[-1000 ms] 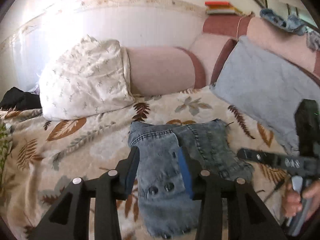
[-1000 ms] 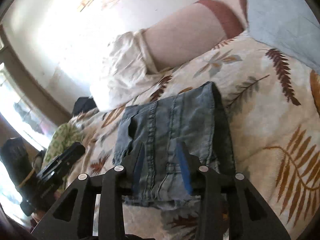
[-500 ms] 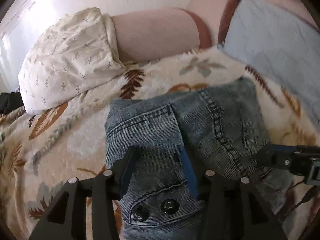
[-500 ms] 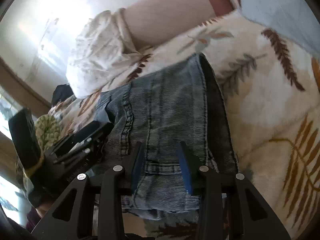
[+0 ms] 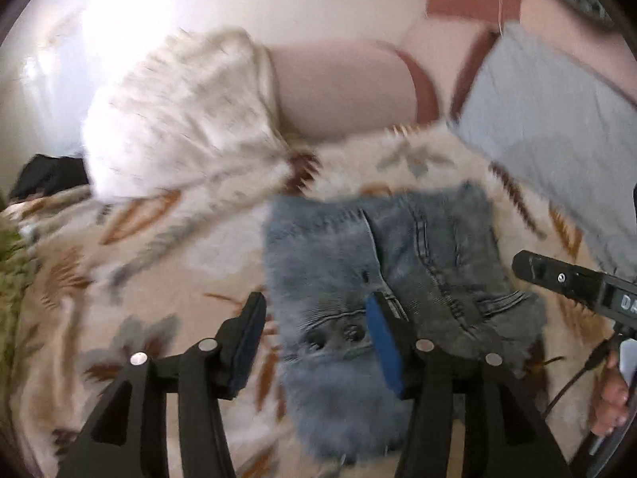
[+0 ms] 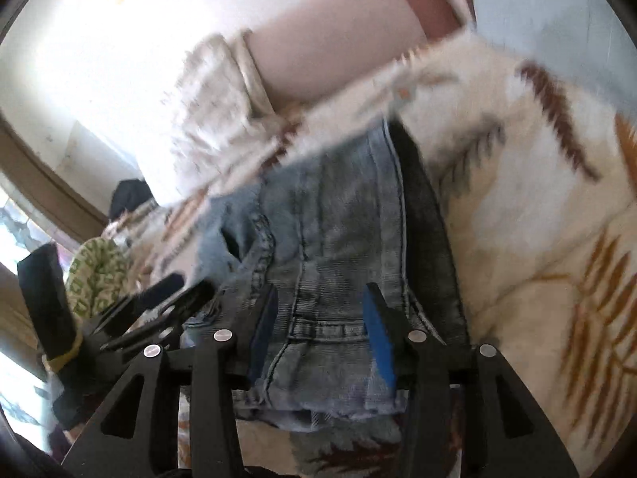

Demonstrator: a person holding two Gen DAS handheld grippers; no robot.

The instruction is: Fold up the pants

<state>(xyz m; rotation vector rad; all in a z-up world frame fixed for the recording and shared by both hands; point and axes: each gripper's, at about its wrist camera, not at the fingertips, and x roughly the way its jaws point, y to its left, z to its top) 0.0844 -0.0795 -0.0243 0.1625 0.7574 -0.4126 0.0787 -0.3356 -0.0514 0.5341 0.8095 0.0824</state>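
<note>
Leaf-patterned cream bedspread (image 5: pixel 167 279) carries the folded blue denim pants (image 5: pixel 398 279). Both the left gripper (image 5: pixel 314 334) and right gripper (image 6: pixel 318 334) gape, holding nothing; a careless brush could undo the stack.

Both cameras sit farther back from the folded jeans (image 5: pixel 382 275) than half a second ago, and both views are now blurred. The left gripper (image 5: pixel 314 326) is spread wider than before, its left finger over the leaf-print blanket (image 5: pixel 131 279). The right gripper (image 6: pixel 318 326) is also wider apart.
</note>
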